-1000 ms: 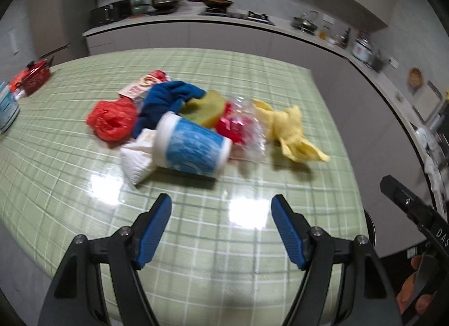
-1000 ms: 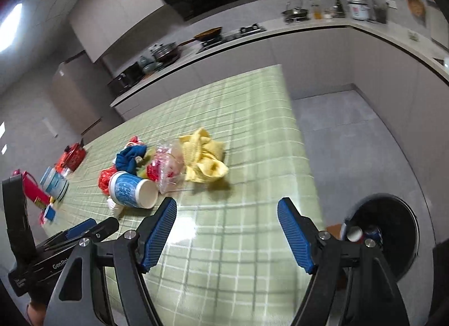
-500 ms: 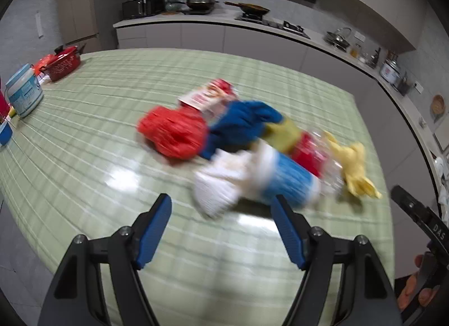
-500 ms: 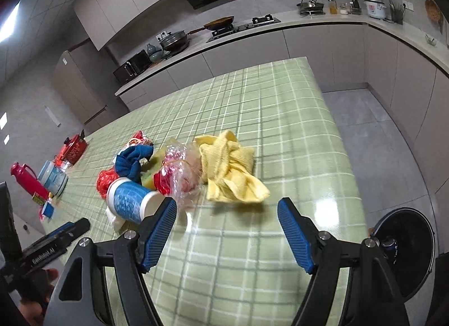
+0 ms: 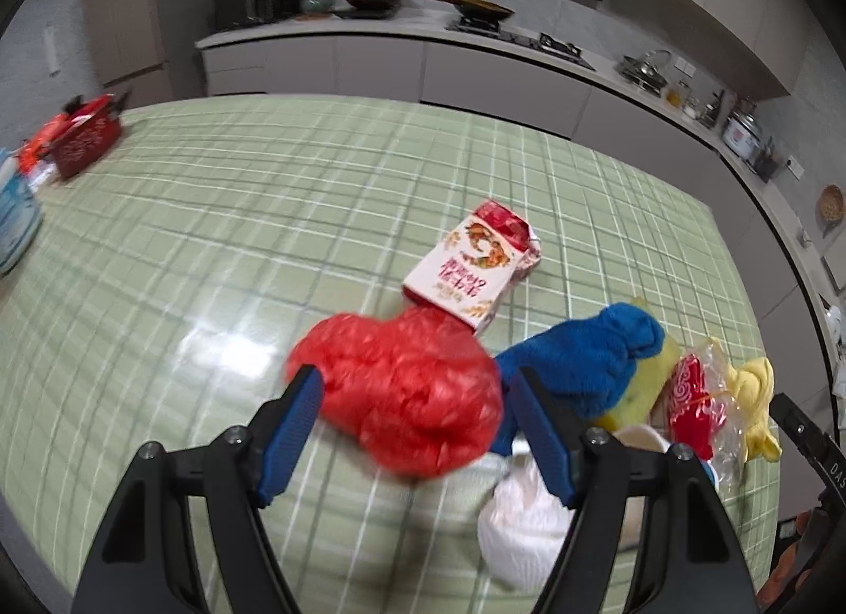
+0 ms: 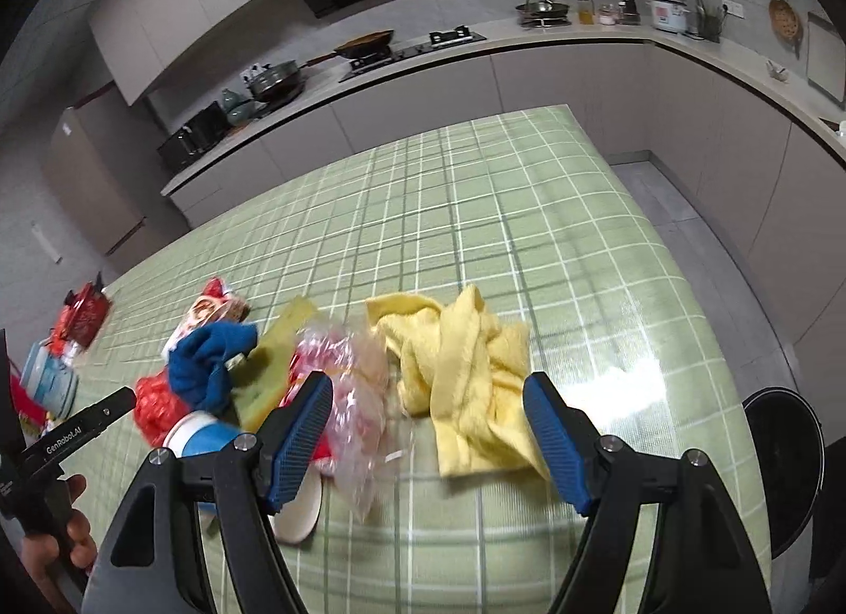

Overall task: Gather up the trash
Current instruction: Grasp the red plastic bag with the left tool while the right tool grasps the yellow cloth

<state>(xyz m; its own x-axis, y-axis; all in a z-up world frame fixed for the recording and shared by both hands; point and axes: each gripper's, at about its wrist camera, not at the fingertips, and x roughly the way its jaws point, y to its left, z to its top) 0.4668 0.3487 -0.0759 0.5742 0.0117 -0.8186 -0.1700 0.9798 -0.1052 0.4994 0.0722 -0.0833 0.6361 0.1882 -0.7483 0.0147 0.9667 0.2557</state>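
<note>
Both pairs of fingers gape empty: the left gripper (image 5: 417, 439) straddles a light, crushable red plastic bag (image 5: 404, 392), the right gripper (image 6: 428, 434) a limp yellow cloth (image 6: 465, 376); pinch mid-bulk.

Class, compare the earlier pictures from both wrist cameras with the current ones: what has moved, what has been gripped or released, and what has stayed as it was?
Both hand-held grippers have closed in on the pile. The left hand-held gripper now frames the crumpled red plastic bag; the right hand-held gripper frames the yellow cloth. Nothing gripped or released: both sets of jaws stay open. The trash lies unmoved on the green checked tablecloth.
</note>
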